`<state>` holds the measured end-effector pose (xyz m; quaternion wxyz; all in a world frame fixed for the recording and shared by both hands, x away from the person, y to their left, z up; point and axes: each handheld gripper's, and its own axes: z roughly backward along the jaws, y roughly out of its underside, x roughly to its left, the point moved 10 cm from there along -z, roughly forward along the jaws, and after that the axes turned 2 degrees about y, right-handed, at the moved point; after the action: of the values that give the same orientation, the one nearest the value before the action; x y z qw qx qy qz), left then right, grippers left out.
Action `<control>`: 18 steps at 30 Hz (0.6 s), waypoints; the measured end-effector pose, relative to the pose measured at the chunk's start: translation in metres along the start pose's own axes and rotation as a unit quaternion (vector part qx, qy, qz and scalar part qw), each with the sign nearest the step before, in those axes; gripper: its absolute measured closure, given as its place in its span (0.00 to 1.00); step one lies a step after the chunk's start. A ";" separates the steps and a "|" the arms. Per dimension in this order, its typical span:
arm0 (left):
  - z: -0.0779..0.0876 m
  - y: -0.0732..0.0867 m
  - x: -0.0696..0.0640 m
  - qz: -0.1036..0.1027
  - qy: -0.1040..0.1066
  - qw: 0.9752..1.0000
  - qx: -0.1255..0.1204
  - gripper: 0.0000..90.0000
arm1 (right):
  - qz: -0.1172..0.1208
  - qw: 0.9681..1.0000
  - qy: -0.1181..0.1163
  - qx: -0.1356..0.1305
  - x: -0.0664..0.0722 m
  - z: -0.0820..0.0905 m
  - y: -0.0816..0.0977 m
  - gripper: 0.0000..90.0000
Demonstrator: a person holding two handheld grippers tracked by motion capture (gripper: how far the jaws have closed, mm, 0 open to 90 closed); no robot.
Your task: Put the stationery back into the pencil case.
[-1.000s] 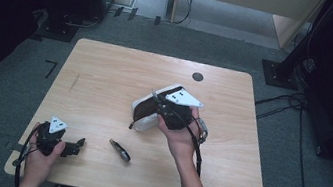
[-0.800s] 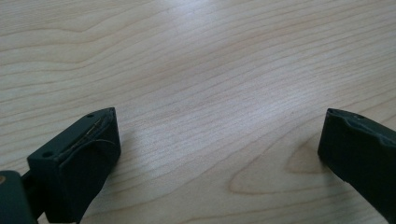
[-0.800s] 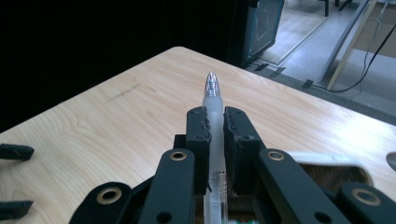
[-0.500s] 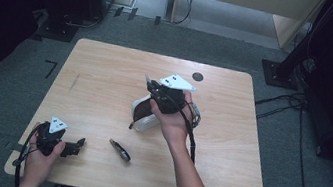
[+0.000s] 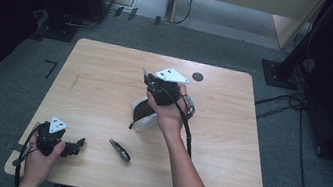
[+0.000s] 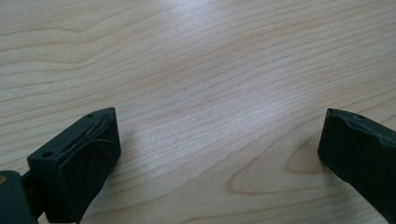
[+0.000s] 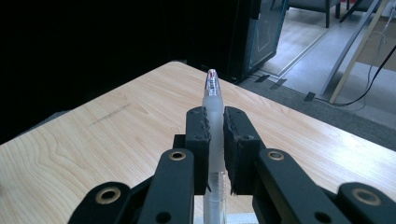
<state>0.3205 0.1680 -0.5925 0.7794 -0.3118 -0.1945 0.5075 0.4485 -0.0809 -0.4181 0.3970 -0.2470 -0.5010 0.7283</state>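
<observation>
A frosted clear pen [image 7: 212, 100] stands between the jaws of my right gripper [image 7: 215, 116], which is shut on its barrel; the tip points up and away. From the high view, the right gripper [image 5: 150, 83] hovers over the middle of the wooden table [image 5: 106, 79], just beyond a white pouch [image 5: 146, 118] with a dark opening. The pen [image 5: 145, 74] juts out at the gripper's left. My left gripper [image 5: 74, 147] rests near the front left corner. Its jaws [image 6: 219, 130] stand wide open over bare wood with nothing between them.
A short dark pen-like object [image 5: 120, 150] lies on the table between the left gripper and the right forearm. A black round grommet [image 5: 198, 77] sits near the far edge. Dark equipment and cables surround the table on the floor.
The right hand has carried the gripper and pen leftward and a little farther from the person, past the pouch. The left hand has stayed put.
</observation>
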 end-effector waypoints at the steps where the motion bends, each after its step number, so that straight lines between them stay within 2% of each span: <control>1: 0.000 0.000 0.000 0.000 0.000 1.000 0.000 0.00 | 0.000 1.000 0.000 -0.002 0.000 0.001 0.000 0.90; 9: 0.000 0.000 0.000 0.000 0.000 1.000 0.000 0.00 | 0.000 1.000 0.007 -0.006 -0.006 0.007 0.005 0.90; 18: 0.000 0.000 0.000 -0.001 0.000 1.000 0.001 0.00 | 0.000 1.000 0.011 -0.021 -0.013 0.020 0.001 0.90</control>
<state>0.3204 0.1681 -0.5925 0.7799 -0.3115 -0.1941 0.5070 0.4402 -0.1025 -0.4121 0.3974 -0.2630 -0.5117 0.7149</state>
